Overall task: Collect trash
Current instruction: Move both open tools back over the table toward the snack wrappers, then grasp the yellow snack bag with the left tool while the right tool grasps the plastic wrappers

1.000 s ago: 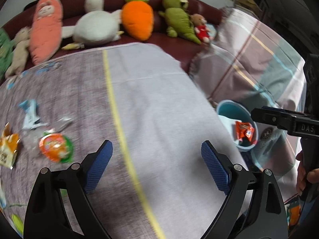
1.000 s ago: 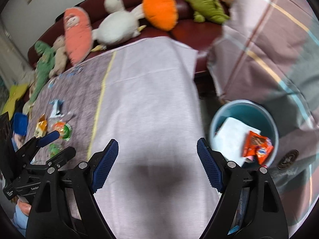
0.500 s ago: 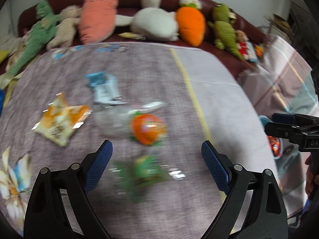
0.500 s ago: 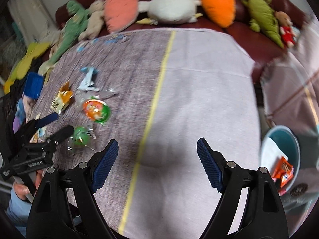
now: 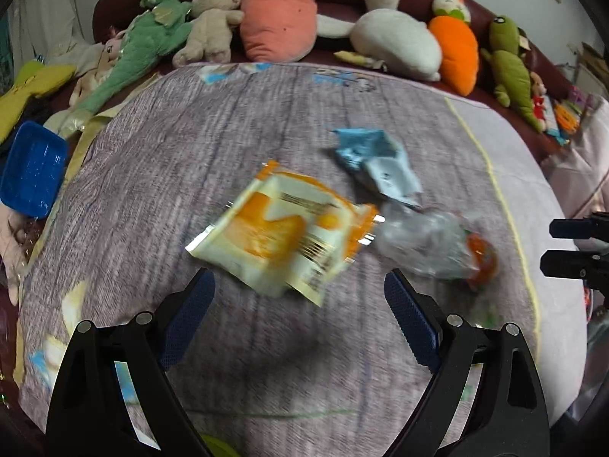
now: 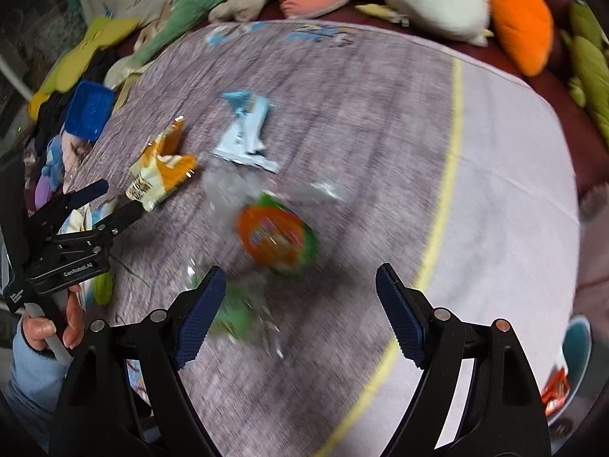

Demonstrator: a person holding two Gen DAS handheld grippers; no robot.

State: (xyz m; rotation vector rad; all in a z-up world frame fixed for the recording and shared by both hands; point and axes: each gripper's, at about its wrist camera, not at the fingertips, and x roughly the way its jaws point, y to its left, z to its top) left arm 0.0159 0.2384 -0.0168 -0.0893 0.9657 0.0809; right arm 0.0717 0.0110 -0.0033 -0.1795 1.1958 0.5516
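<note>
Trash lies on a purple-grey cloth (image 5: 171,160). An orange and cream snack packet (image 5: 283,236) lies just beyond my open left gripper (image 5: 300,323), nothing between its fingers. A light blue wrapper (image 5: 377,160) lies farther back, and a clear bag with an orange and green cup (image 5: 481,262) lies to the right. In the right wrist view that orange and green cup (image 6: 276,238) sits ahead of my open right gripper (image 6: 297,312), and a green wrapped piece (image 6: 232,314) lies by its left finger. The left gripper (image 6: 101,203) shows at the left, near the snack packet (image 6: 161,167).
Plush toys (image 5: 279,11) line the dark red sofa back. A blue plastic tray (image 5: 32,169) lies at the cloth's left edge. A teal bin (image 6: 576,346) with an orange wrapper shows at the lower right of the right wrist view. A yellow stripe (image 6: 443,198) divides the cloth.
Both grippers have swept left across the cloth, away from the teal bin, toward the trash. The snack packet and cup now lie close in front of the fingers. Both stay open.
</note>
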